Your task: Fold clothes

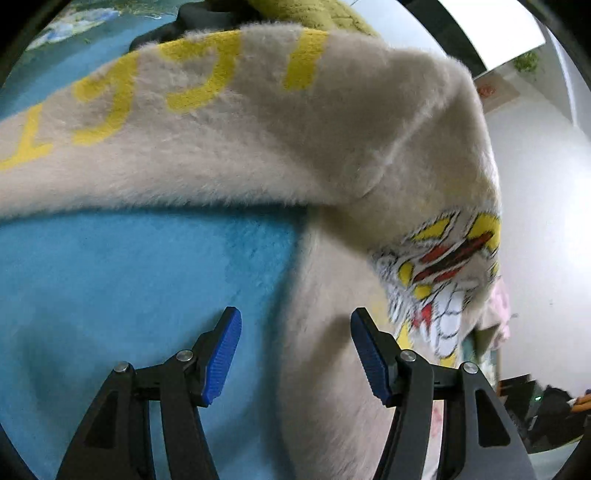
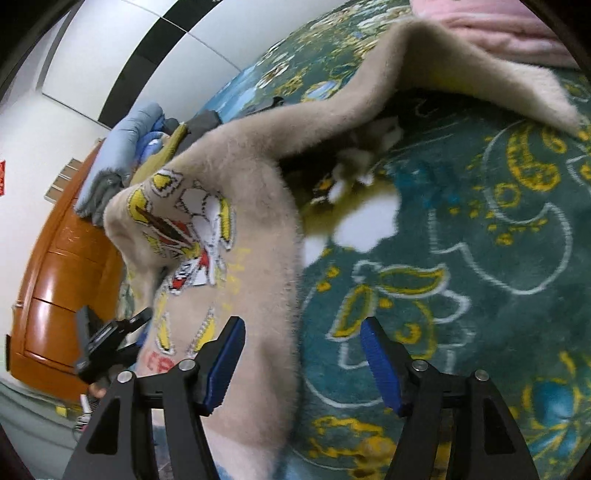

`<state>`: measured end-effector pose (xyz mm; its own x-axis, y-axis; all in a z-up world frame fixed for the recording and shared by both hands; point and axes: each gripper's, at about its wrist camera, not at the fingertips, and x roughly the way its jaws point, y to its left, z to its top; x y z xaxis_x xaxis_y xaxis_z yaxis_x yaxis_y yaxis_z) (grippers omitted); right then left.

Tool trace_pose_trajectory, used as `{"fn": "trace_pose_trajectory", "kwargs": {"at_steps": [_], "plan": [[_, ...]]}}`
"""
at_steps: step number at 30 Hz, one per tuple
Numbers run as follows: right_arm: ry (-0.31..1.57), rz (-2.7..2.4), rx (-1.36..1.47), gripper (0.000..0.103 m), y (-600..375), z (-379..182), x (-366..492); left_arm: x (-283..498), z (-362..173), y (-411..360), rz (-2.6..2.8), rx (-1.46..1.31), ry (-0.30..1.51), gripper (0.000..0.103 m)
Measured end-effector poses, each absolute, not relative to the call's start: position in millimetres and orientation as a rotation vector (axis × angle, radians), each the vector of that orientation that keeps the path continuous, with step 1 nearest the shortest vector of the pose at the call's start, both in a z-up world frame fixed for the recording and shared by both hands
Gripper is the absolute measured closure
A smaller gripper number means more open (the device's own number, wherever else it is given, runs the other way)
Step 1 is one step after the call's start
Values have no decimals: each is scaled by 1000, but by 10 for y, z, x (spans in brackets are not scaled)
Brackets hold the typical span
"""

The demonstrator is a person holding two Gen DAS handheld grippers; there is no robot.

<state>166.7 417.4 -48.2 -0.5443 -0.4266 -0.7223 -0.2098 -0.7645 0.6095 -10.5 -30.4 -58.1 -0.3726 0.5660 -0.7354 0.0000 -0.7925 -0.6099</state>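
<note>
Sweater: a fuzzy beige sweater [image 1: 258, 147] with yellow lettering and a knitted cartoon patch in yellow, red and white; it is bunched and partly raised off the bed, draping across the left wrist view and filling the left half of the right wrist view [image 2: 236, 229].
Surface: a teal blanket with yellow-and-white floral outlines [image 2: 480, 258]; in the left wrist view the cover under the sweater reads plain blue [image 1: 129, 277].
Left gripper: [image 1: 295, 354] blue-padded fingers spread wide, gripping nothing; the right finger lies over the beige fabric, contact unclear.
Right gripper: [image 2: 303, 363] fingers wide apart, nothing pinched; the sweater's edge hangs between them.
In the way: the raised sweater hides most of the bed beyond it in both views.
Around: a pile of blue and grey clothes [image 2: 122, 155] behind the sweater, a pink garment [image 2: 498, 33] at the top right, an orange wooden cabinet [image 2: 62, 288] at the left, an olive-yellow garment [image 1: 314, 14].
</note>
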Motion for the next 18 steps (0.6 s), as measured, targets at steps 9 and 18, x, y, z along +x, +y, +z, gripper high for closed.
{"fn": "trace_pose_trajectory", "kwargs": {"at_steps": [9, 18], "plan": [[-1110, -2320, 1375, 34, 4005, -584, 1645, 70, -648, -267, 2071, -1456, -872, 69], [-1205, -2317, 1260, 90, 4069, -410, 1631, 410, -253, -304, 2160, -1323, -894, 93]]}}
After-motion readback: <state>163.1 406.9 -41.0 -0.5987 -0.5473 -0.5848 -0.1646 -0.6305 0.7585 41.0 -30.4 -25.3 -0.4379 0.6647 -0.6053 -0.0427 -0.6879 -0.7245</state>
